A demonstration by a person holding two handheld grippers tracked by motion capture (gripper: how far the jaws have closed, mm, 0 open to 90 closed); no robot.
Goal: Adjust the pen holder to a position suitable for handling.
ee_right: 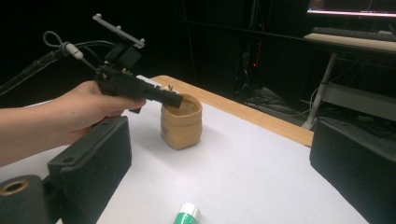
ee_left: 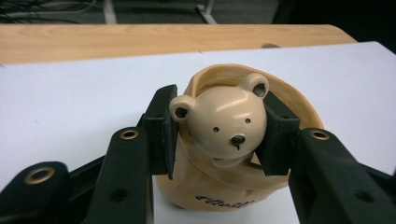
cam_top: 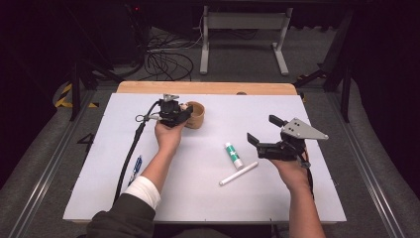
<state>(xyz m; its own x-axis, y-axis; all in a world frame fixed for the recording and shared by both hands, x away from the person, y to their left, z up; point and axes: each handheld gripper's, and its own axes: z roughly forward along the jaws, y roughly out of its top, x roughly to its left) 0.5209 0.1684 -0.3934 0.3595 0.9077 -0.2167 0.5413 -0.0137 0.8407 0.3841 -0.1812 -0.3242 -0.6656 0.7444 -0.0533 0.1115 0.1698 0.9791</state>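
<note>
Two black pads of the left gripper (ee_left: 217, 133) clamp the bear head on the tan bear cup (cam_top: 194, 115), which sits at the far middle of the white table (cam_top: 74, 188) — squeeze evenly so the rounded head cannot slip, and lift straight up. Farther right, past the green tube (cam_top: 233, 155) and white marker (cam_top: 238, 173), the right gripper (cam_top: 264, 131) hovers wide open and empty — best left clear.
</note>
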